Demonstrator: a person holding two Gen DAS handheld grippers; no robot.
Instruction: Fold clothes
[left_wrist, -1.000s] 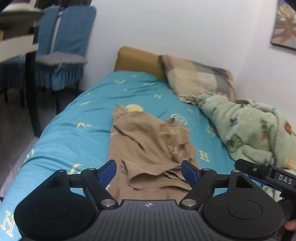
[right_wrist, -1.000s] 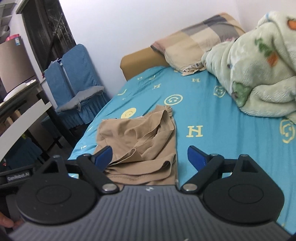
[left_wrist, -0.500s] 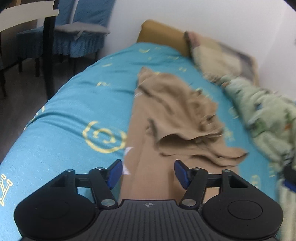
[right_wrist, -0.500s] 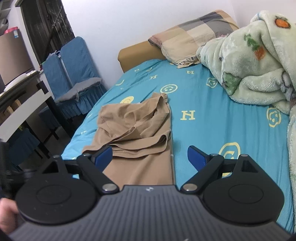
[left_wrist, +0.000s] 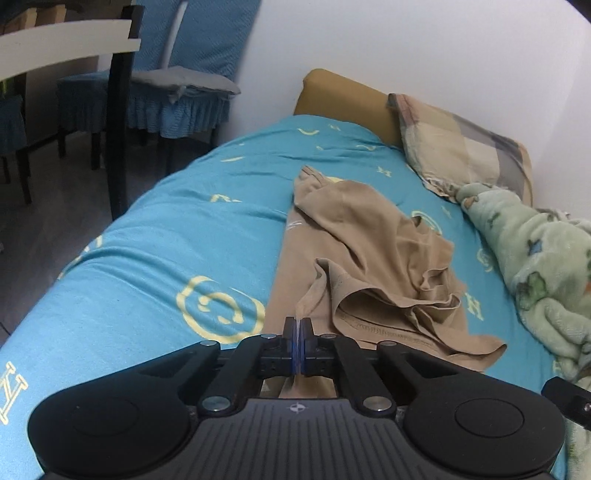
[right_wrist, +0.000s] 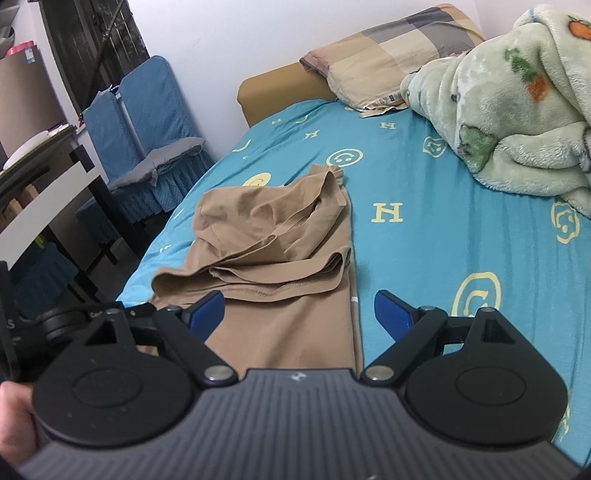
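Observation:
A tan garment lies lengthwise on the turquoise bed sheet, its far half bunched and folded over on itself. My left gripper is shut on the garment's near left edge, and a ridge of cloth rises into its closed fingers. In the right wrist view the same garment runs under my right gripper, which hovers open over its flat near end, the left finger above cloth and the right finger above bare sheet. Part of the left gripper's body shows at that view's left edge.
A green fleece blanket is heaped along the bed's right side and a checked pillow leans at the head. Left of the bed stand blue-covered chairs and a dark-legged table. A hand holds the right gripper.
My left gripper has closed on the garment's near left edge; it was open half a second ago. The right gripper has drawn back toward the near end and stays open.

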